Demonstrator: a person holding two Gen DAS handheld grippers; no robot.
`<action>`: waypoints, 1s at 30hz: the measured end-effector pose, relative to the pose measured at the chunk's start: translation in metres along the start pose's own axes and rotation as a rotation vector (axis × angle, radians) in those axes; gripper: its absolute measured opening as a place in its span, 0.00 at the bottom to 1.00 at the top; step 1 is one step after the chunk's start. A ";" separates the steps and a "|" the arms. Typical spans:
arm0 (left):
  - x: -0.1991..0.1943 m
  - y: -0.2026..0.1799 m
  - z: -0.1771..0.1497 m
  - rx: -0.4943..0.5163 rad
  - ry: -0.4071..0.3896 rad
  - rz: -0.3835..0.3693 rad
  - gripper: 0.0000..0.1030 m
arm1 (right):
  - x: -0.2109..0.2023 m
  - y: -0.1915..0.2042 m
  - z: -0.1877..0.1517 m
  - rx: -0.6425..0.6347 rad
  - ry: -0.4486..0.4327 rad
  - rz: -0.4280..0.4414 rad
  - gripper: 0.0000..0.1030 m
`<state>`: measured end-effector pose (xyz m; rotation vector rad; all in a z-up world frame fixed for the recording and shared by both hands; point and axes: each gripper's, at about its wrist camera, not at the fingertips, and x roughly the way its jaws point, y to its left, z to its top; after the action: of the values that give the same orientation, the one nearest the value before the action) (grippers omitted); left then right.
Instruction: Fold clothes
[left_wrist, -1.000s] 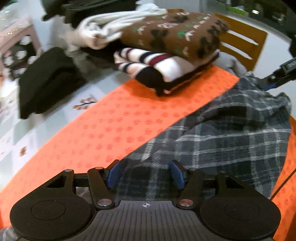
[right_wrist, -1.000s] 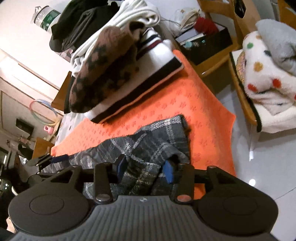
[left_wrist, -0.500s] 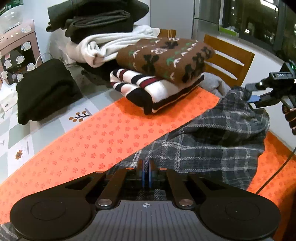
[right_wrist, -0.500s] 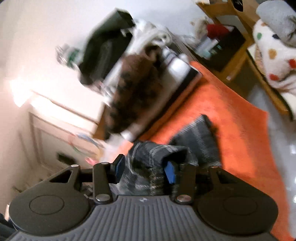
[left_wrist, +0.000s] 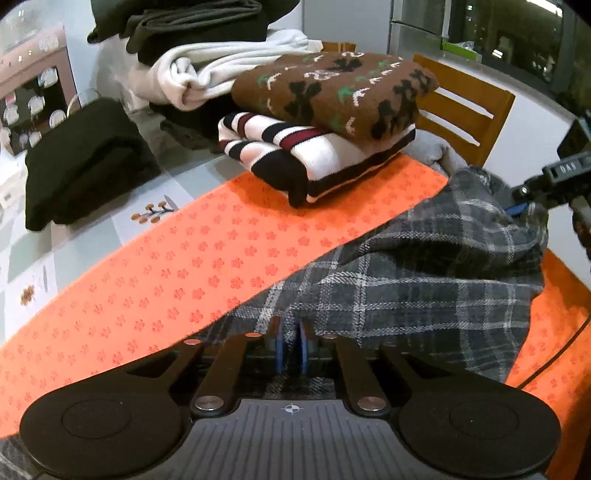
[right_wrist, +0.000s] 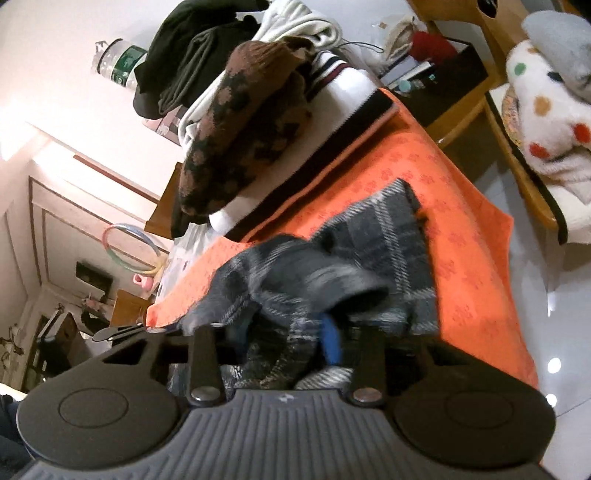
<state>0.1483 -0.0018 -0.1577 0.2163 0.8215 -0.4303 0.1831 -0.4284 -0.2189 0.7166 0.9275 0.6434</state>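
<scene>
Since a second ago both claws go from wide to narrow. Plaid shirt (left_wrist: 406, 280) lies across orange mat (left_wrist: 192, 266), long axis claw to claw. Left gripper (left_wrist: 290, 345) pinches near hem. Right gripper (right_wrist: 284, 339) closing on bunched far end.

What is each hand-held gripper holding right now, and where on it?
The left hand-held gripper pinches the plaid shirt at its near edge. The right hand-held gripper is closing on a bunched fold at the other end.
</scene>
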 end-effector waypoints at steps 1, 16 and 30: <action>-0.006 0.000 0.000 -0.005 -0.024 0.005 0.05 | -0.005 0.003 0.002 0.000 -0.019 0.005 0.11; 0.001 0.008 0.004 -0.130 -0.065 0.039 0.11 | -0.030 -0.003 0.018 0.034 -0.120 -0.255 0.08; -0.005 -0.018 0.017 -0.197 -0.127 0.128 0.51 | -0.028 0.075 0.010 -0.474 -0.017 -0.338 0.31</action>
<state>0.1478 -0.0223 -0.1430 0.0573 0.7152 -0.2384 0.1657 -0.4073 -0.1426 0.1363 0.8140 0.5257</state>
